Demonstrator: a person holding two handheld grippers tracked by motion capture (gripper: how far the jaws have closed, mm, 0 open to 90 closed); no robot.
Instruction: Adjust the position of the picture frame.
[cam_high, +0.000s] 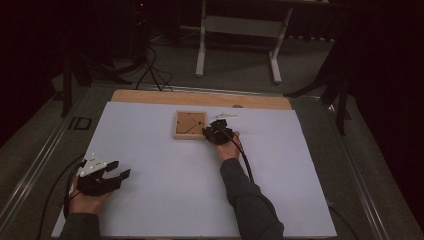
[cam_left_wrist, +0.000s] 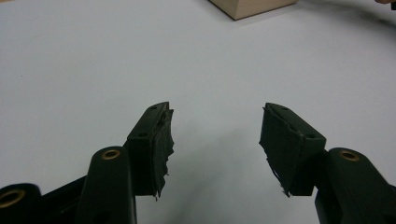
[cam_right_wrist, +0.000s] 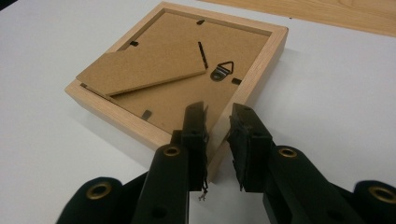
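Jaws of the right gripper (cam_right_wrist: 217, 140) stand close together with a narrow gap, straddling the near wooden edge of a picture frame (cam_right_wrist: 180, 70); whether the pads actually press on that edge I cannot tell, since the rail sits between them but the contact is hidden. Seen from the high view, this right gripper (cam_high: 216, 132) sits at the frame's (cam_high: 190, 125) 4 o'clock corner, just past the middle of the white table (cam_high: 165, 200), with the person's right hand (cam_high: 229, 149) and dark sleeve trailing back toward 6 o'clock. In the right gripper view the frame lies face down, its brown backing board showing, with a small metal hanger (cam_right_wrist: 223, 71) at about 2 o'clock on the board and a fold-out stand flap (cam_right_wrist: 140, 70) lying loose and raised across the 10 o'clock part. Jaws of the left gripper (cam_left_wrist: 215, 140) are wide apart with nothing between them but bare table, and a corner of the frame (cam_left_wrist: 250, 7) lies far off at 12 o'clock in that view. From above, the left gripper (cam_high: 114, 172) rests at the table's 8 o'clock corner in the person's left hand (cam_high: 87, 200), well apart from the frame.
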